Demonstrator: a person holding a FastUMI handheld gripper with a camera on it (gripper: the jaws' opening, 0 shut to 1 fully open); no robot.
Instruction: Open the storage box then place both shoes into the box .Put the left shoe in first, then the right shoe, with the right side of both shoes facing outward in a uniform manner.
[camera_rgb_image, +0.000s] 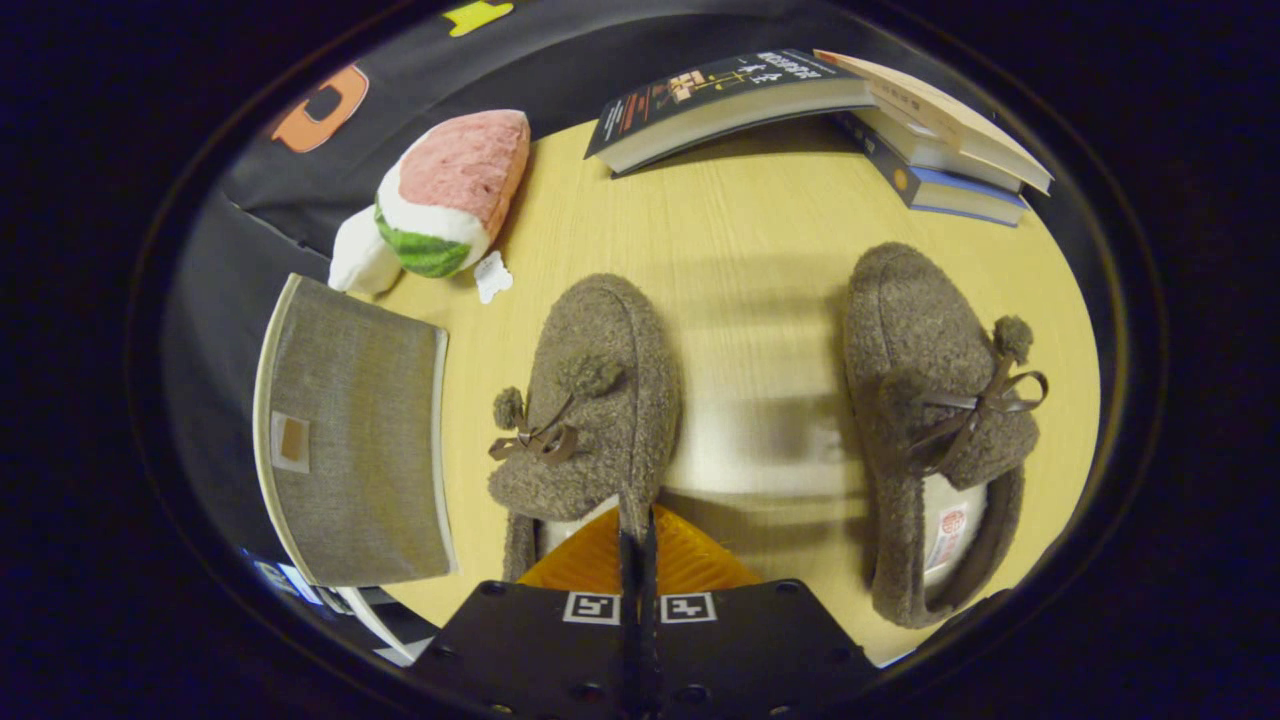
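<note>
The claw (637, 545) is seen with its fingers drawn together on the side wall of the left shoe (590, 410), near the heel opening; the thin collar appears to be pinched between them, a grip judged suited to lifting the soft slipper without crushing it. The landmark taken here is that left shoe. The right shoe (935, 420) lies on the worktop (760, 260) well apart to its right, toe pointing the same way. The storage box (350, 440), a grey fabric one, is set just to its left, its lid seen from above and apparently closed. Beyond its toe, a plush toy (440, 195) and stacked books (830, 110) are left.
</note>
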